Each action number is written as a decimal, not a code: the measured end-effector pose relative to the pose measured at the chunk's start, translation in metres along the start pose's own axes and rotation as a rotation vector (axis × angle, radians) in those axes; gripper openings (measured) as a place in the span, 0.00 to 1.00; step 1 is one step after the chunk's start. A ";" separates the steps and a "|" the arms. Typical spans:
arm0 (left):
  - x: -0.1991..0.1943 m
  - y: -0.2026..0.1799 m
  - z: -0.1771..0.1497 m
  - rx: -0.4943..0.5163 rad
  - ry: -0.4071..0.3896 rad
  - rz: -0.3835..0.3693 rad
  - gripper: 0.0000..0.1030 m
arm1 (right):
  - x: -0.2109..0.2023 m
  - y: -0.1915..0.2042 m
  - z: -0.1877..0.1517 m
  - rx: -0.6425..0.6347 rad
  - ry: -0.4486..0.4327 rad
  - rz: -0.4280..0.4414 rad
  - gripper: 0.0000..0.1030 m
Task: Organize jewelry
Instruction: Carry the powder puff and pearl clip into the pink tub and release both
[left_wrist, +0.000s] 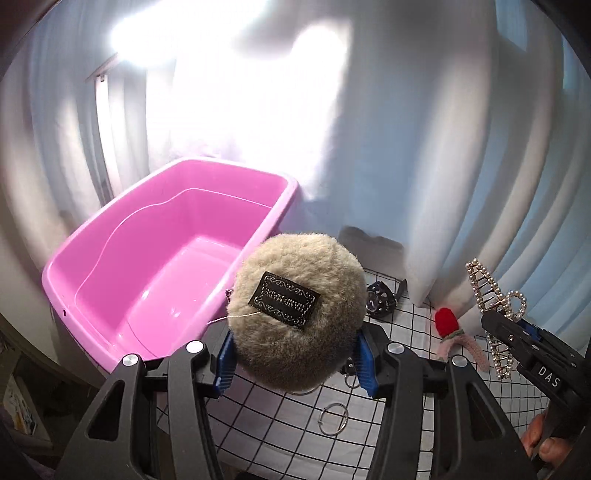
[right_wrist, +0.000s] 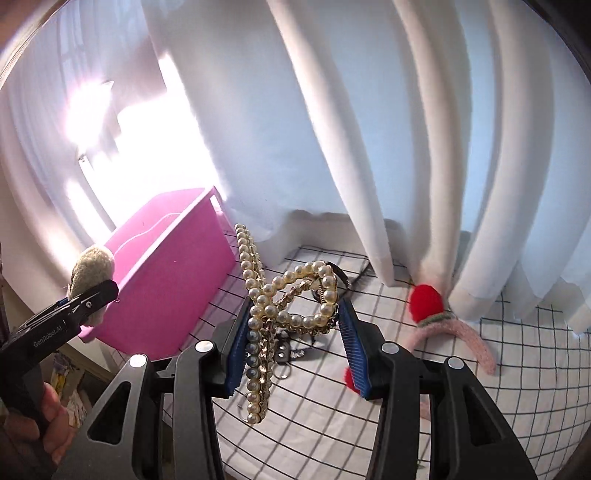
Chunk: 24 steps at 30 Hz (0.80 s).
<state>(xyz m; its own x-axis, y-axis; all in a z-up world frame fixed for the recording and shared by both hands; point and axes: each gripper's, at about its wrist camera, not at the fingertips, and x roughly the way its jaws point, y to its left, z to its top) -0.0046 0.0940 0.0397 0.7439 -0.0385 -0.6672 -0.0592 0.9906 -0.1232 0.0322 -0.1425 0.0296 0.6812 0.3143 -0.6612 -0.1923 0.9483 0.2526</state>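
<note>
White curtains behind a black-gridded cloth (right_wrist: 480, 369); pink plastic tub (left_wrist: 166, 266) centre left.
My left gripper (left_wrist: 295, 350) clamps the beige fluffy scrunchie (left_wrist: 295, 314), my right gripper (right_wrist: 291, 343) the pearl-studded claw clip (right_wrist: 288, 295); I should release each well over the tub.

"DAS" on right claw (left_wrist: 498, 326); "GenRobot.AI" on left claw (right_wrist: 99, 295)

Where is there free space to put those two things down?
The pink tub looks empty. The grid cloth is bare right of the pink headband. It is crowded between the grippers: watch, rings, keys.
</note>
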 end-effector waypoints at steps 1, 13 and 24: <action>0.001 0.014 0.007 -0.010 -0.007 0.011 0.49 | 0.008 0.013 0.009 -0.013 -0.002 0.019 0.43; 0.048 0.147 0.070 -0.104 0.026 0.139 0.49 | 0.115 0.160 0.101 -0.178 0.049 0.190 0.43; 0.107 0.191 0.079 -0.166 0.209 0.127 0.49 | 0.222 0.230 0.126 -0.289 0.317 0.213 0.43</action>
<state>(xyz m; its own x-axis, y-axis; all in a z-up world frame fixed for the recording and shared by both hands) 0.1162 0.2899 0.0031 0.5716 0.0417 -0.8195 -0.2640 0.9550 -0.1355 0.2285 0.1399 0.0299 0.3652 0.4585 -0.8102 -0.5231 0.8210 0.2288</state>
